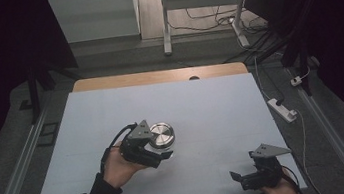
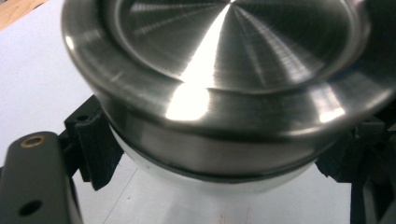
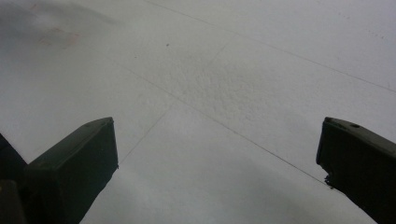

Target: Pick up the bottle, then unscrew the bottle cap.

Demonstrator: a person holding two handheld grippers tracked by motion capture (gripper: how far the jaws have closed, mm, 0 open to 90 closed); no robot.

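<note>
Nearest me, the right tool (image 1: 250,170) hangs low at the near right corner of the counter (image 1: 211,102), jaws spread wide with nothing between them; its own view looks down on bare white surface crossed by faint scored lines. Further in, left of centre, my left tool (image 1: 154,149) has its jaws set either side of a round container with a brushed steel lid (image 2: 224,70) and a white body under it; the black pads (image 2: 93,144) press the wall just below the lid's rim, so I judge it clamped, though I cannot tell whether the container rests on the counter or is slightly lifted.

What worries me — the grip sits high, on a smooth curved wall under a heavy-looking lid; if I tilt the hand the body may slip through the pads, or the lid may shift if it is only seated and not screwed down. The right tool is well apart and could not catch it.

The counter is covered by a matte white sheet, with a wooden edge (image 1: 157,76) showing at the far side; beyond it — grey floor, white desk legs (image 1: 166,22), loose cables, a power strip (image 1: 282,109) on the right, dark drapes at both sides.
</note>
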